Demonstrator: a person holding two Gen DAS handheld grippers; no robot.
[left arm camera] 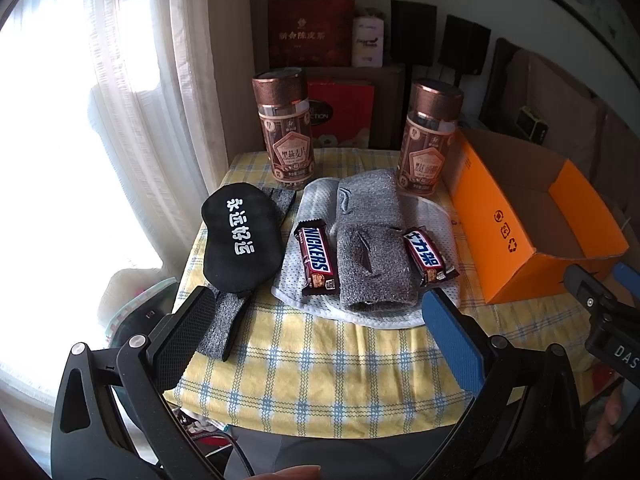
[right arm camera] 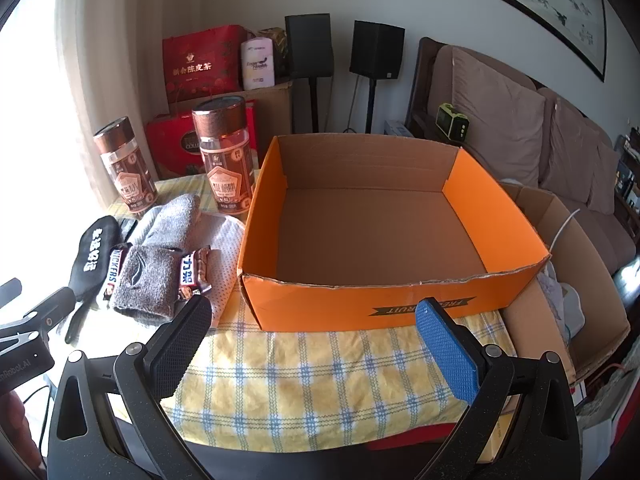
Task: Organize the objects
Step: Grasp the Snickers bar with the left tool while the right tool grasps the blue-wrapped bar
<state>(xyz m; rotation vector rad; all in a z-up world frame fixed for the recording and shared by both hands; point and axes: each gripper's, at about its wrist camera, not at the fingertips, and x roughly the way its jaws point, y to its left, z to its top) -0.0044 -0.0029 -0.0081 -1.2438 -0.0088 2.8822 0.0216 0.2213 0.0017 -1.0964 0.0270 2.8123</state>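
Observation:
On the yellow checked tablecloth [left arm camera: 320, 360] lie a black eye mask [left arm camera: 240, 236], two Snickers bars [left arm camera: 316, 260] [left arm camera: 428, 260], a folded grey towel [left arm camera: 372, 240] and a white mesh cloth [left arm camera: 304, 208] under them. Two brown jars [left arm camera: 284, 124] [left arm camera: 430, 136] stand behind. An empty orange cardboard box [right arm camera: 372, 220] sits to the right. My left gripper [left arm camera: 316, 300] hovers open over the near edge, in front of the bars and towel. My right gripper [right arm camera: 312, 308] hangs open before the box's front wall. Nothing is between either pair of fingers.
A grey strap [left arm camera: 224, 324] lies under the eye mask near the left fingertip. Red gift boxes [right arm camera: 200, 64], speakers [right arm camera: 376, 48] and a sofa [right arm camera: 520, 120] stand behind the table. A plain cardboard box [right arm camera: 568, 280] sits right of the orange one. Curtains hang at the left.

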